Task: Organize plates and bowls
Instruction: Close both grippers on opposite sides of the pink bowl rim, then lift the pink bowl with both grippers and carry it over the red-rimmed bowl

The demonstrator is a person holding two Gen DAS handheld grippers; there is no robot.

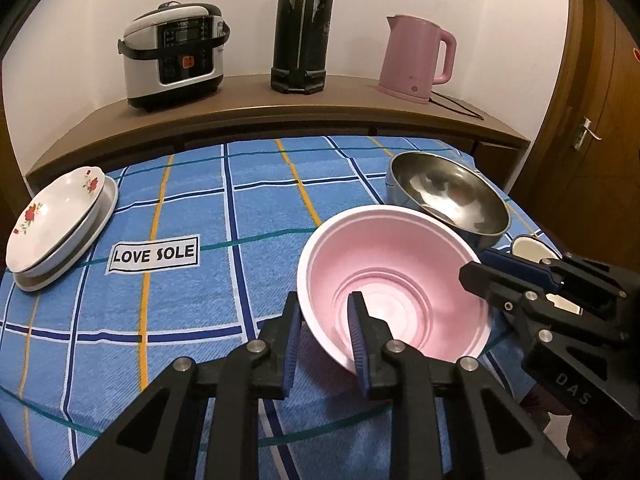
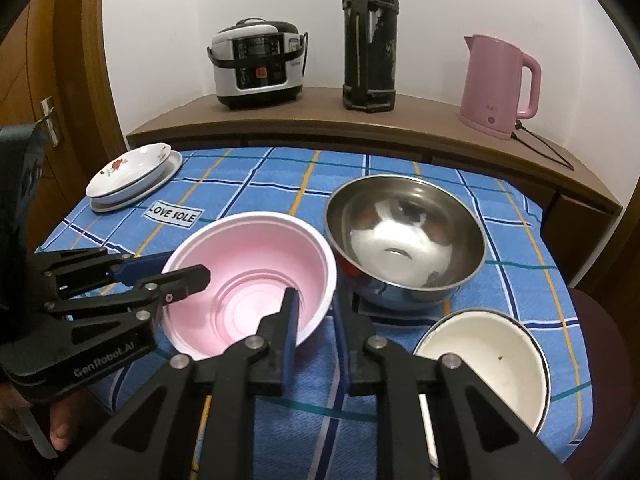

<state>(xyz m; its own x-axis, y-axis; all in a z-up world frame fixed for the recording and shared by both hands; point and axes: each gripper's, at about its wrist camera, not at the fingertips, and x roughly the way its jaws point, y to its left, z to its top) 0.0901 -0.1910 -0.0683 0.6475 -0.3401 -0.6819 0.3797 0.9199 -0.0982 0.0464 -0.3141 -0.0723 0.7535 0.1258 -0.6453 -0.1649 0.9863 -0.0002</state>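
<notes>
My left gripper (image 1: 324, 332) and right gripper (image 2: 316, 316) both straddle the pink plastic bowl's (image 2: 256, 280) thin rim, fingers parted, not clenched. Judging it light, flexible, slippery: pinch gently.

Place: a home dining corner
Appliances: a rice cooker (image 1: 173, 54), a tall black thermos (image 1: 303, 26) and a pink electric kettle (image 1: 416, 58) on a wooden sideboard (image 1: 256, 114)
Tabletop: a blue checked cloth (image 1: 192, 208) carrying household crockery
Surroundings: a wooden door (image 1: 592, 112) beside plain white walls
</notes>
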